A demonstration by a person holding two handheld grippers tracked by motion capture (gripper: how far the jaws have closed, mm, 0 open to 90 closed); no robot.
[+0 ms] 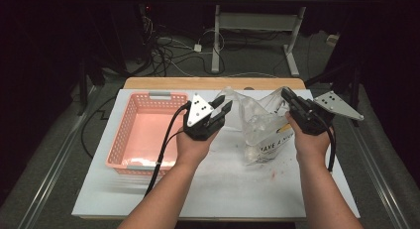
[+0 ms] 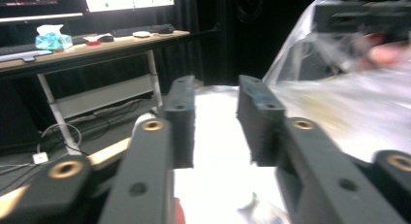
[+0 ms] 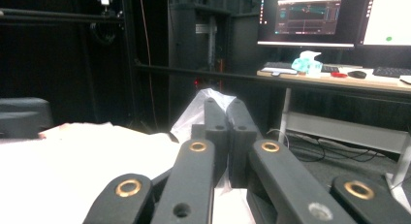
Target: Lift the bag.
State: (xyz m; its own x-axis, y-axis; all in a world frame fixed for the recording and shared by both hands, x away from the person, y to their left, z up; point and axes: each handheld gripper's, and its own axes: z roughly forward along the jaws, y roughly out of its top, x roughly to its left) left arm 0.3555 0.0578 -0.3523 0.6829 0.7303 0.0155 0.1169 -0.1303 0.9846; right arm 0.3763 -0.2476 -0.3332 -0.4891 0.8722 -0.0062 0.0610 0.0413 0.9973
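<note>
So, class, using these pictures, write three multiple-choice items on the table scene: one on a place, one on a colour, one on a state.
1. Where does the basket sit on the table?
A. left side
B. right side
C. centre

2. What colour is the basket?
A. blue
B. pink
C. green

3. How do the right hand-held gripper jaws stand?
A. wide open
B. closed on the clear plastic bag
C. closed on the basket rim

Answers:
1 A, it lies left of the left hand-held gripper in the high view.
2 B, its mesh walls are pink.
3 B, the right gripper view shows the jaws pressed together with bag film between them.
</note>
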